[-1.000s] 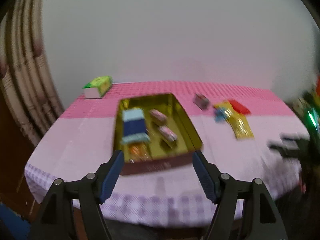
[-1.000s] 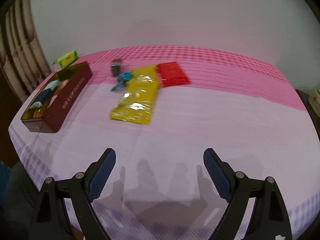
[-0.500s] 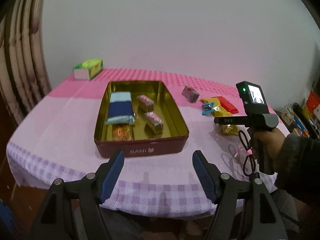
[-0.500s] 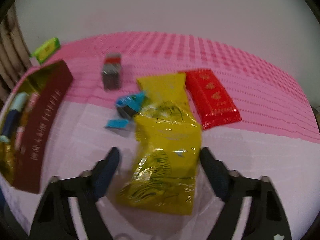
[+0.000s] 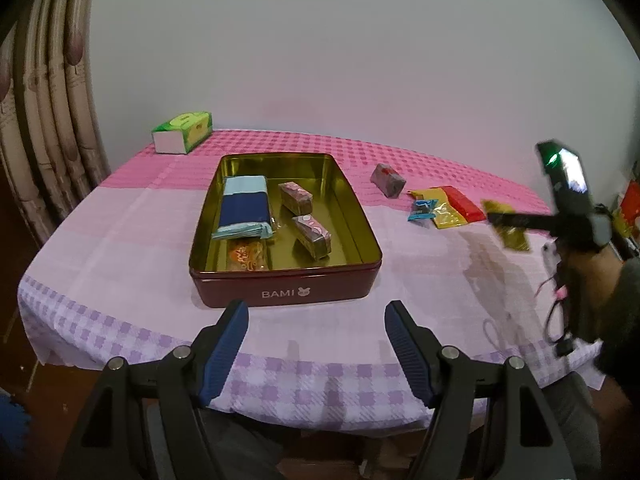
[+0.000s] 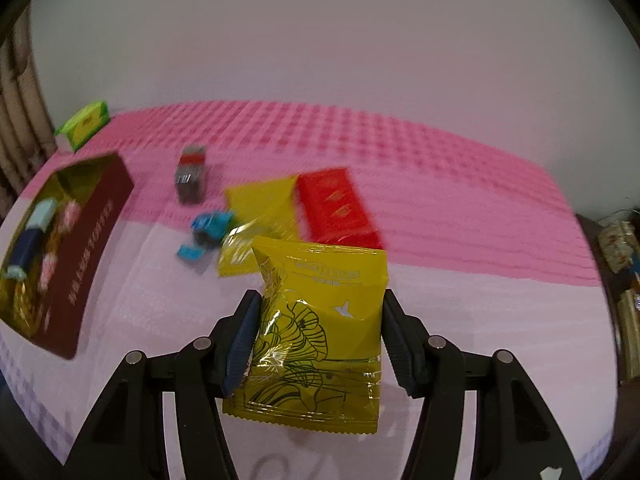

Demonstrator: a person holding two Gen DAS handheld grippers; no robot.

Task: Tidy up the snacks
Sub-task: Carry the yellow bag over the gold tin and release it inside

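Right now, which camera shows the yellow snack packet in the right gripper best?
The right wrist view: the yellow snack packet fills the centre, between the right gripper's fingers. The left wrist view shows it only as a small blurred patch at the right edge.

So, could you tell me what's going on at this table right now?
A person is sorting snacks into a red tin using two handheld grippers. The right gripper is shut on a yellow snack packet, held above the tablecloth. The left gripper is open and hovers in front of the tin, holding nothing. Several snacks already lie in the tin. A second yellow packet, a red packet, a blue candy and a small dark packet lie on the cloth.
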